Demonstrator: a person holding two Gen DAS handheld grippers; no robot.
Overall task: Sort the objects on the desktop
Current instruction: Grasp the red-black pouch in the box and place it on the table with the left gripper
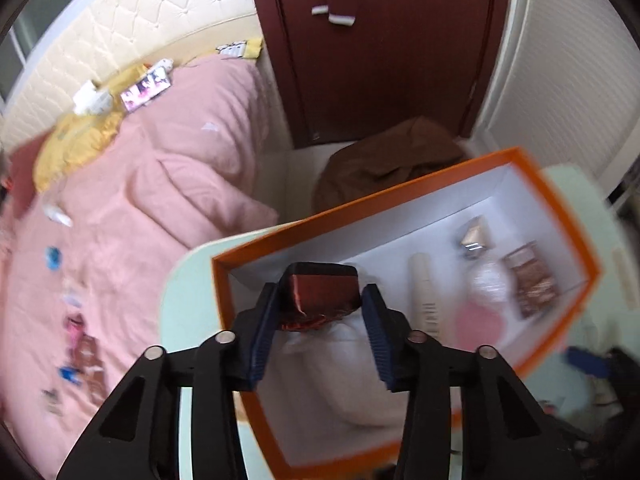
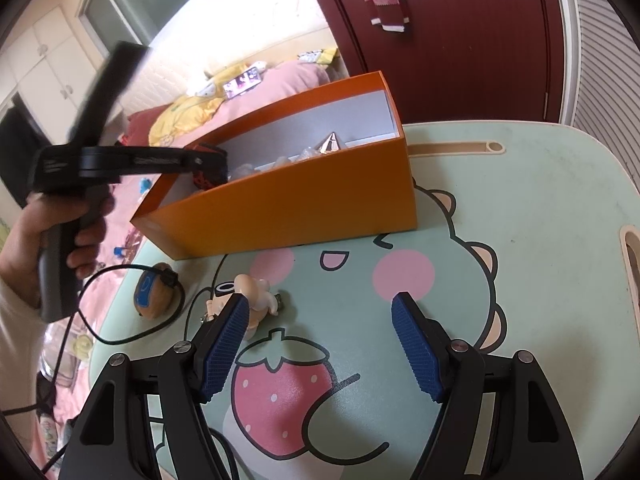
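Left wrist view: the left gripper (image 1: 318, 304) clamps a red foil packet (image 1: 320, 290) over the orange box (image 1: 404, 194) at lower centre, poised to drop it; the right gripper (image 2: 320, 344) stands empty and parted

1 orange box (image 2: 288, 216) | 1 figurine (image 2: 256, 294) | 2 grippers (image 2: 320, 344)

orange box (image 2: 296, 216) walls block sideways entry – open top free – tabletop (image 2: 520, 208) right bare

left gripper (image 1: 320, 316): fingers clamped, angled down | right gripper (image 2: 320, 320): fingers spread
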